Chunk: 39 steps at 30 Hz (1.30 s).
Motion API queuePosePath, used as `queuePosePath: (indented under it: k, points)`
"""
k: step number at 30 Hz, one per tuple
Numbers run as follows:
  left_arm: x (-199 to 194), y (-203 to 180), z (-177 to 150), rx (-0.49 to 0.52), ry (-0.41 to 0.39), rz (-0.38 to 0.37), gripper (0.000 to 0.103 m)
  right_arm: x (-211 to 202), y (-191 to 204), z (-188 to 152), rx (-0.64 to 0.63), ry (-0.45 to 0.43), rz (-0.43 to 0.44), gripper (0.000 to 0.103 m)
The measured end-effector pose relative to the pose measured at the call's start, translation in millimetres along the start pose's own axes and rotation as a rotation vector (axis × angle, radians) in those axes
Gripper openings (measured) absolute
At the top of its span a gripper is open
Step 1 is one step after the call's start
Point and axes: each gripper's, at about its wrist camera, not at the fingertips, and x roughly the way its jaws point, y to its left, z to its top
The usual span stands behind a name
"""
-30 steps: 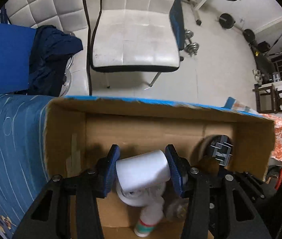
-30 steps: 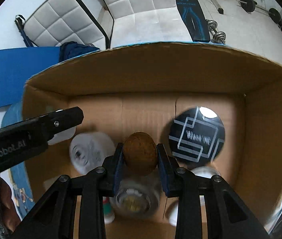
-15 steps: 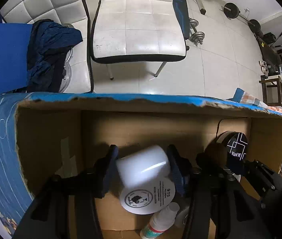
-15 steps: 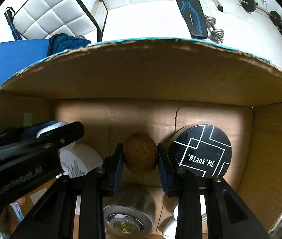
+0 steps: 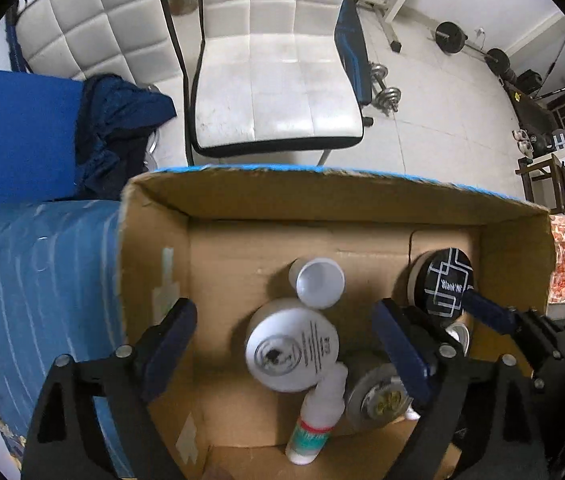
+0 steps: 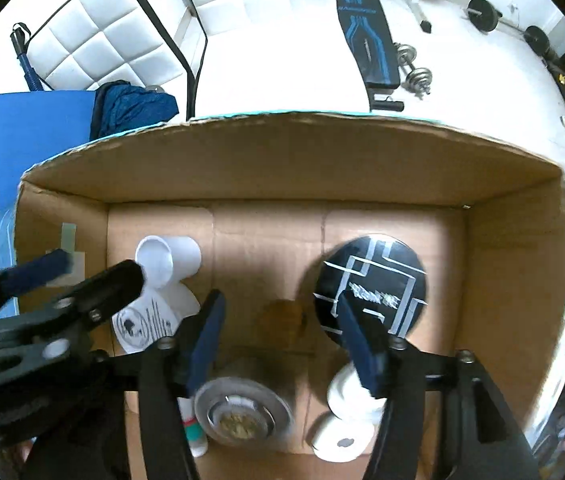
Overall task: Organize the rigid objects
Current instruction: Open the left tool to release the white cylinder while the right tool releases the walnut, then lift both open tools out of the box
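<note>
Both grippers hover over an open cardboard box (image 5: 154, 264) (image 6: 362, 168). My left gripper (image 5: 286, 344) is open and empty; a small white cup (image 5: 317, 282) (image 6: 168, 258) lies on the box floor below it, beside a white round jar (image 5: 292, 350) (image 6: 146, 320). My right gripper (image 6: 282, 328) is open and empty; a brown round ball (image 6: 282, 318), blurred, lies on the floor between its fingers. A black disc marked "Blank ME" (image 6: 370, 286) (image 5: 446, 282) leans at the right.
The box also holds a clear round container (image 6: 242, 410) (image 5: 378, 396), a white bottle with a green label (image 5: 316, 420) and white tubs (image 6: 352, 400). White padded chairs (image 5: 278, 80), a blue mat (image 5: 14, 132) and gym weights (image 6: 414, 66) are on the floor behind.
Both grippers opened. The left let go of the white cup and the right let go of the brown ball; both now lie in the box, and the grippers pulled back up.
</note>
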Motion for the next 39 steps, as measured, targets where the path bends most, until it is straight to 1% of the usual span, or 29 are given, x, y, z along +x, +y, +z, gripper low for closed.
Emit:
queuePosePath:
  k: [1, 2, 3, 5, 7, 13, 17, 20, 23, 27, 31, 34, 36, 39]
  points:
    - [-5.2, -0.2, -4.4, 0.006, -0.013, 0.009, 0.093, -5.5, -1.6, -3.8, 0.0, -0.006, -0.01, 0.072]
    - [-10.7, -0.2, -9.6, 0.012, -0.027, 0.015, 0.096, -10.2, -3.5, -7.6, 0.0, -0.013, -0.015, 0.079]
    - [-16.8, -0.3, -15.6, 0.017, -0.043, 0.02, 0.098, -16.1, -5.2, -12.9, -0.002, -0.024, -0.023, 0.082]
    - [-27.2, -0.9, -26.7, 0.024, -0.074, 0.02, 0.099, -27.7, -9.3, -27.3, -0.003, -0.046, -0.045, 0.096]
    - [-36.5, -3.2, -40.0, 0.034, -0.093, 0.019, 0.099, -35.2, -13.4, -41.4, -0.004, -0.052, -0.049, 0.101]
    - [-59.5, -19.2, -79.3, 0.056, -0.141, 0.027, 0.099, -58.0, -21.6, -91.0, -0.004, -0.066, -0.08, 0.101]
    - [-79.1, -29.1, -105.9, 0.055, -0.181, 0.044, 0.099, -80.0, -25.7, -119.0, 0.003, -0.114, -0.084, 0.101]
    - [-99.6, -35.1, -128.0, 0.044, -0.217, 0.042, 0.099, -100.8, -34.5, -136.7, 0.008, -0.153, -0.077, 0.101]
    - [-123.9, -41.6, -150.8, 0.046, -0.26, 0.046, 0.099, -124.8, -39.4, -153.9, 0.001, -0.187, -0.068, 0.101]
    - [-160.6, -43.5, -179.0, 0.021, -0.313, 0.031, 0.099, -162.8, -42.6, -178.1, -0.013, -0.238, -0.052, 0.101]
    - [-195.1, -47.4, -209.0, 0.005, -0.367, 0.053, 0.099, -201.0, -45.9, -204.9, -0.019, -0.286, -0.054, 0.101]
    - [-217.5, -51.1, -228.7, 0.013, -0.398, 0.063, 0.099, -228.1, -47.8, -228.3, -0.022, -0.316, -0.044, 0.101]
    - [-233.3, -52.6, -241.9, 0.005, -0.415, 0.05, 0.103, -246.8, -49.4, -246.2, -0.026, -0.332, -0.029, 0.102]
    - [-253.1, -57.0, -258.1, 0.009, -0.437, 0.028, 0.103, -273.1, -50.2, -270.2, -0.03, -0.371, -0.024, 0.103]
